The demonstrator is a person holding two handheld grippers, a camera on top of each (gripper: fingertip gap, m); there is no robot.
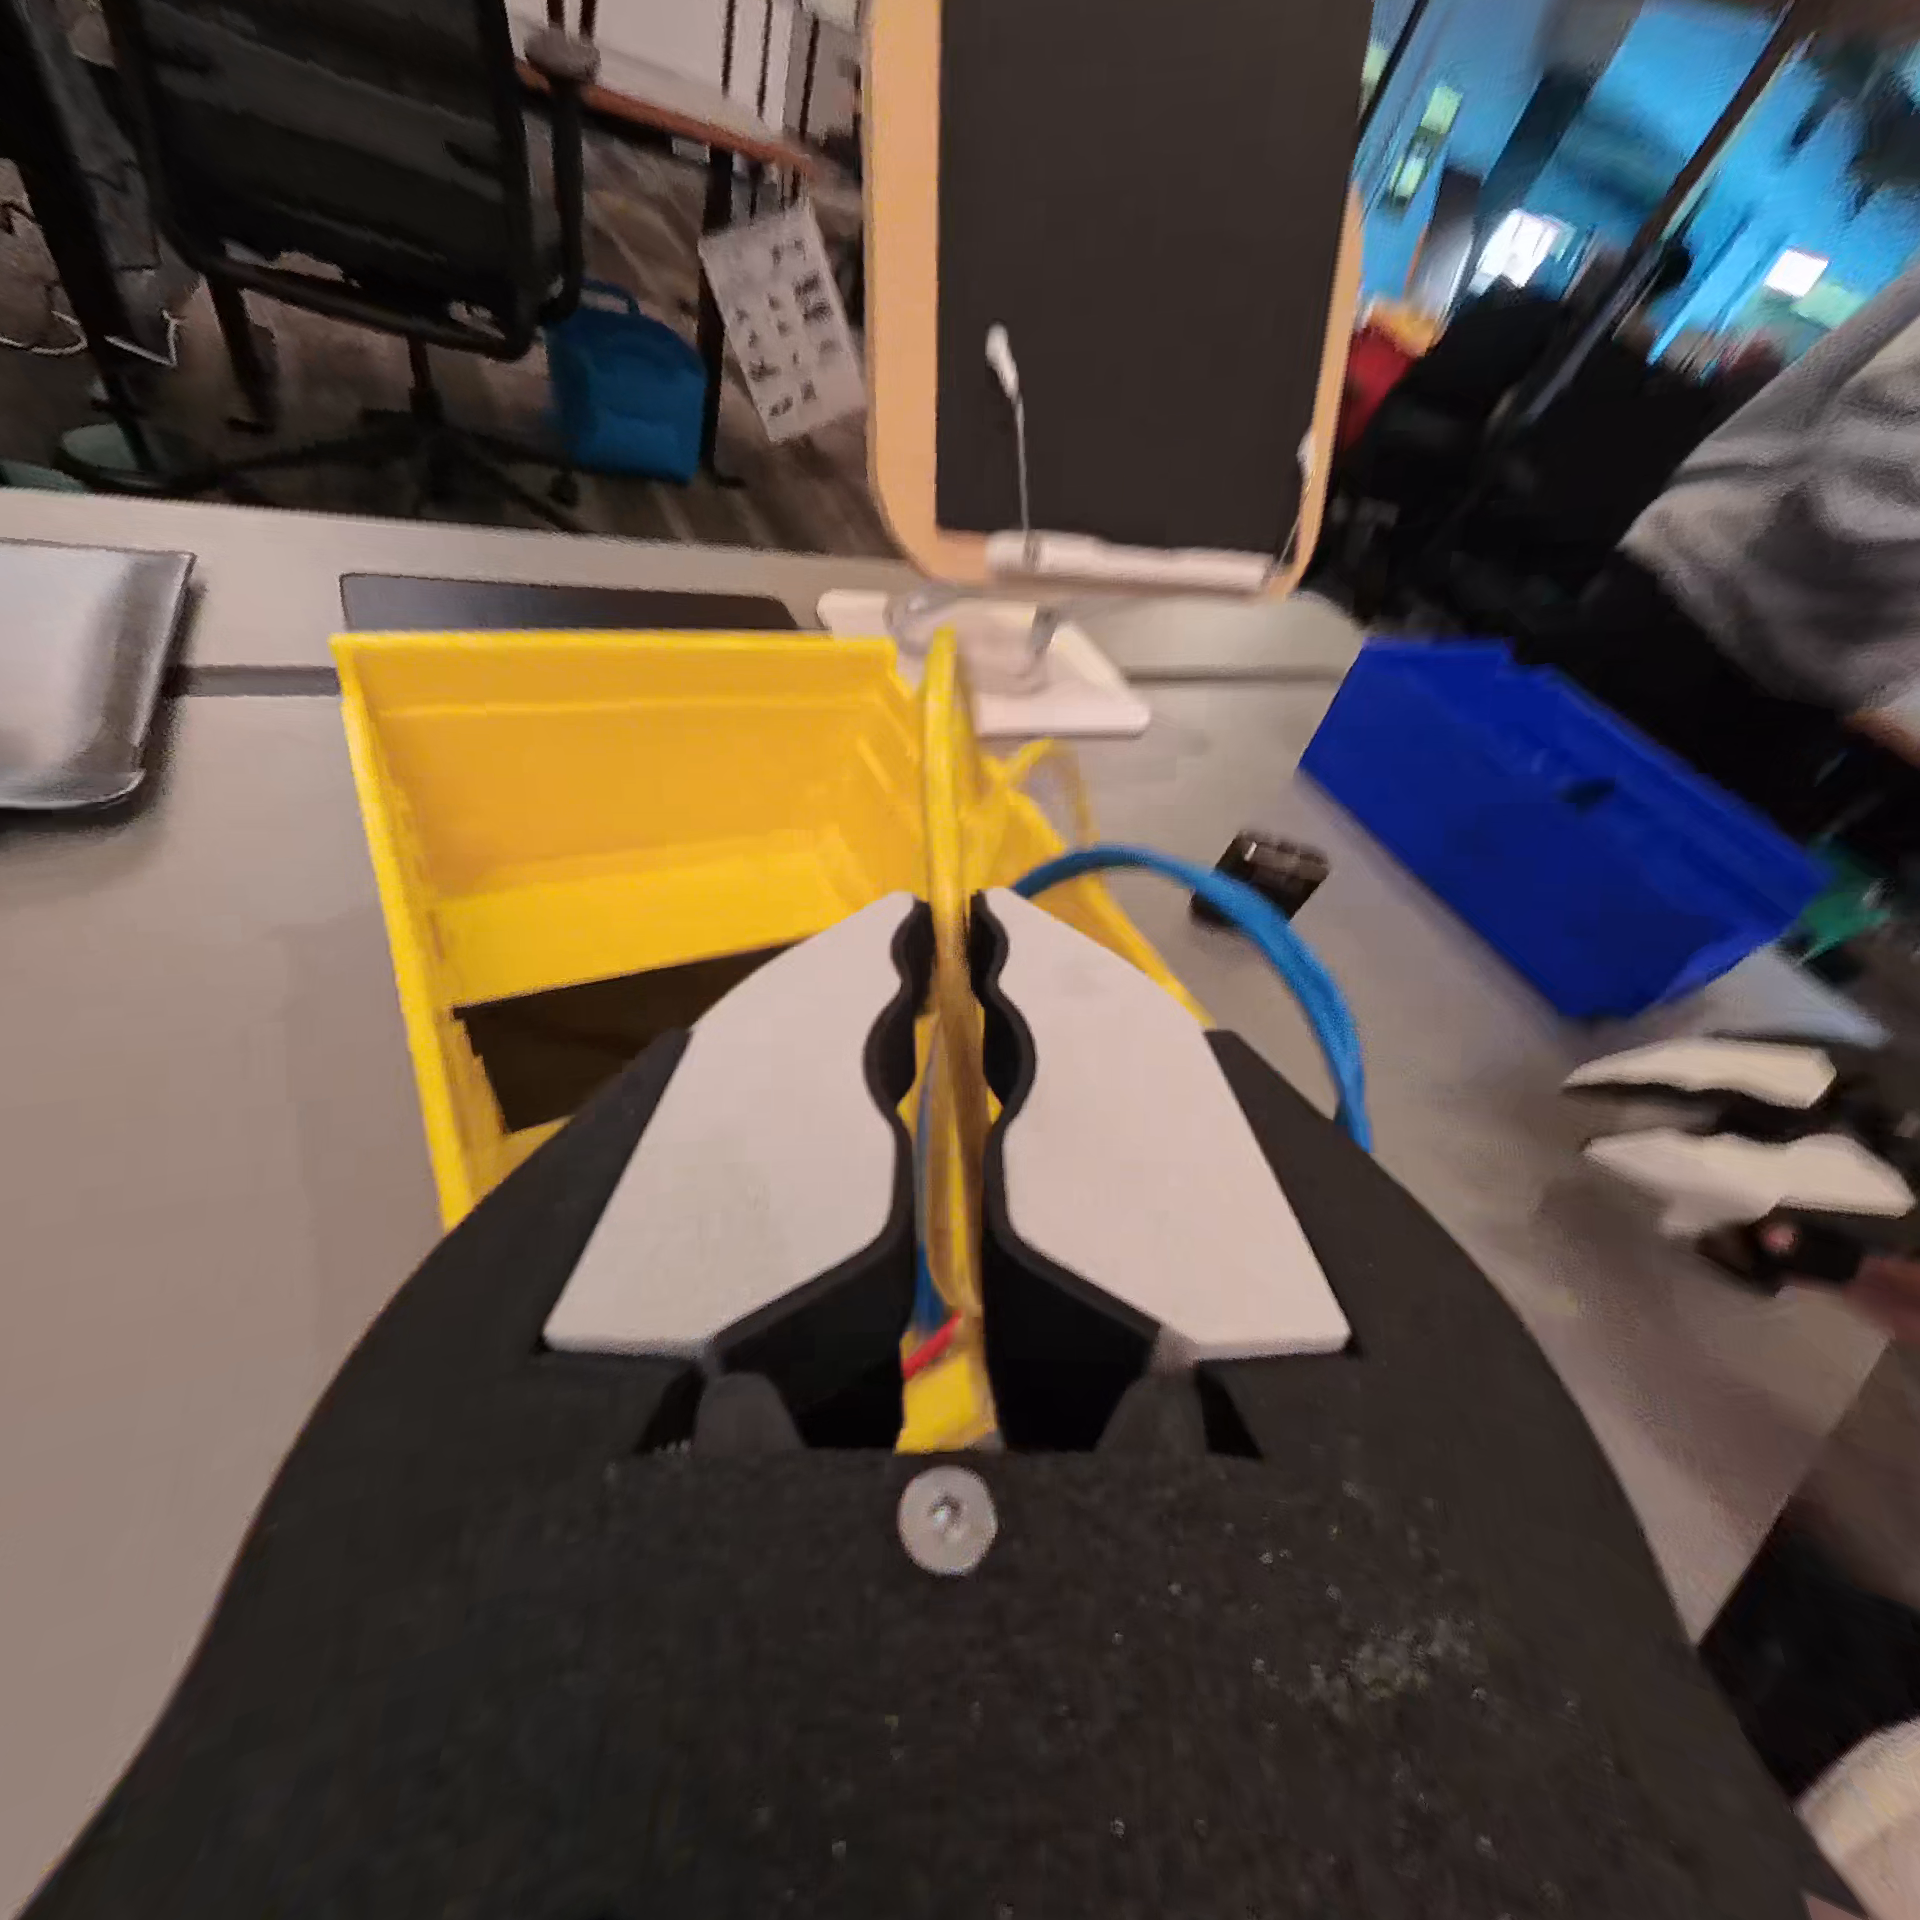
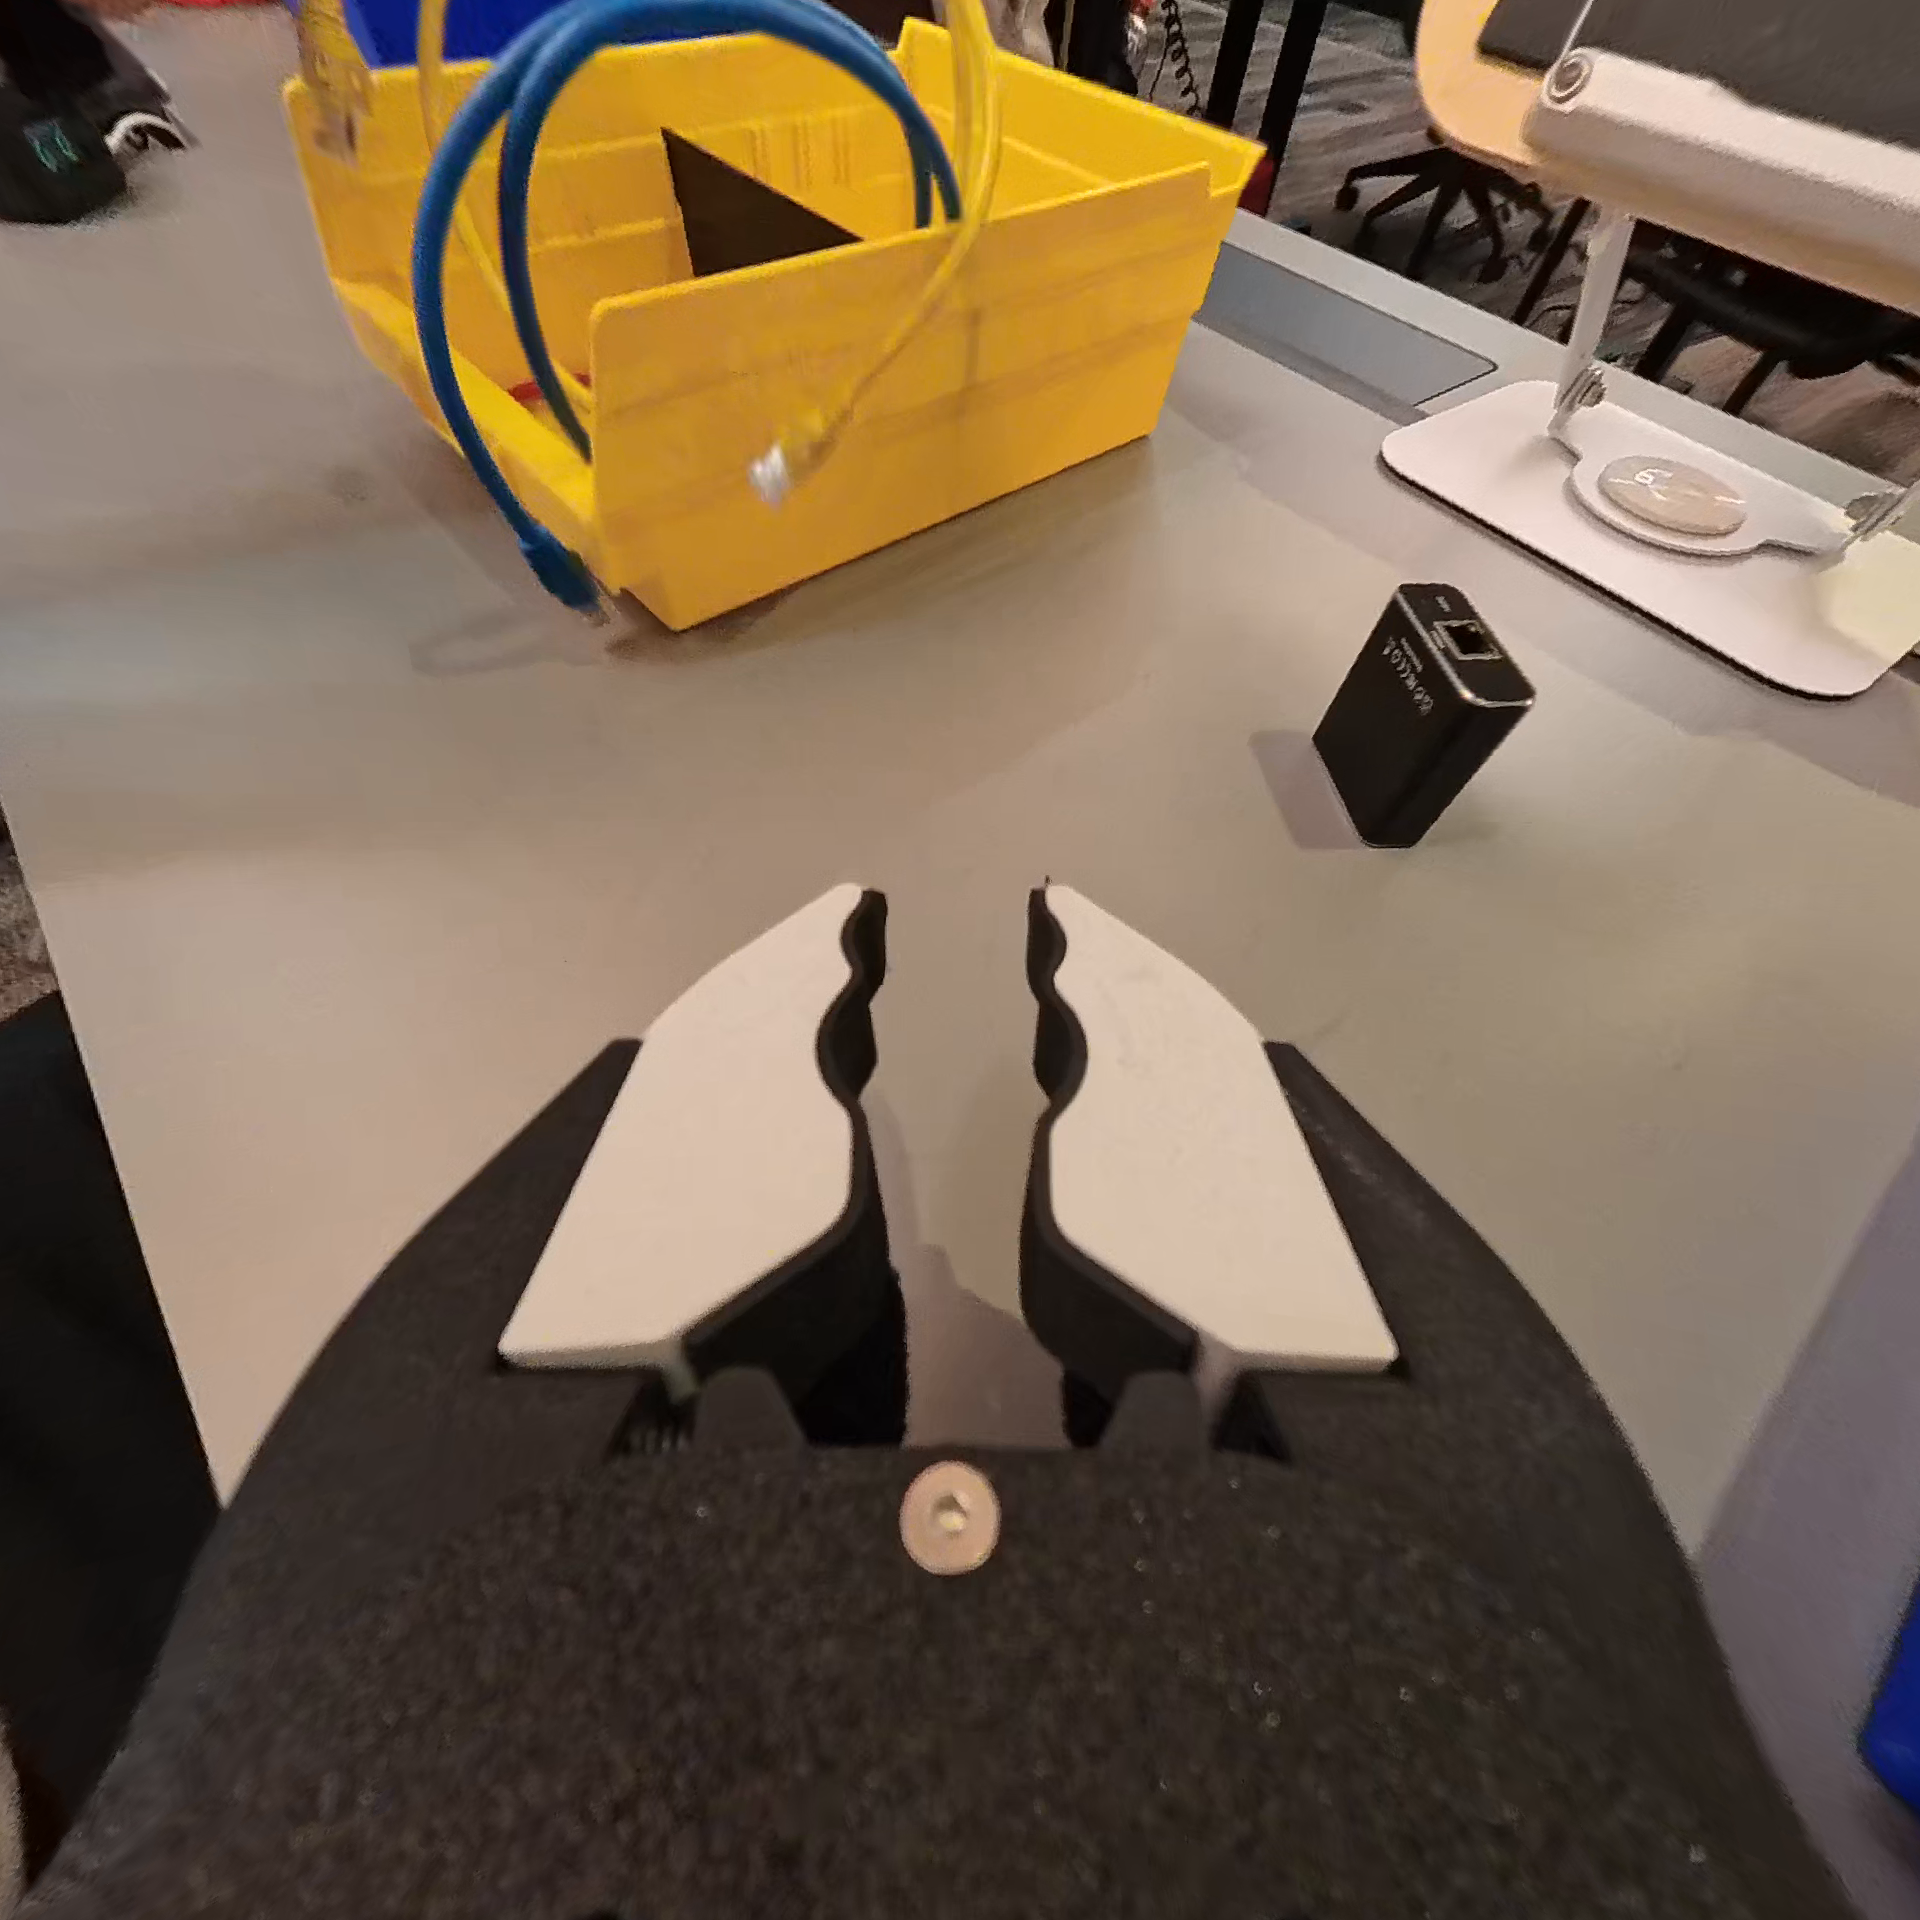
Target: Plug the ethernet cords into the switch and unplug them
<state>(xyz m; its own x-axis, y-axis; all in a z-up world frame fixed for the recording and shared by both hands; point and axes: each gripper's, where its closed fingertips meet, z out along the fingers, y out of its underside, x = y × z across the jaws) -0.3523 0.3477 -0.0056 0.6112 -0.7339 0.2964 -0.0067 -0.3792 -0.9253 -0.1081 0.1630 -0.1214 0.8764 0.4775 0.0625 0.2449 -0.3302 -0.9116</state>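
Your left gripper (image 1: 948, 914) is raised above the table, its white fingers (image 1: 748, 1132) pinched almost together on a yellow cable (image 1: 948, 790) running up between them. Your right gripper (image 2: 956, 904) hovers low over the table, pointing forward, its fingers (image 2: 717, 1143) parted with a clear gap and nothing between them.

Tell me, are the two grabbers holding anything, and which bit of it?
The left gripper pinches the yellow cord along its loop, not at the plug; a blue cord hangs along. The right gripper holds nothing.
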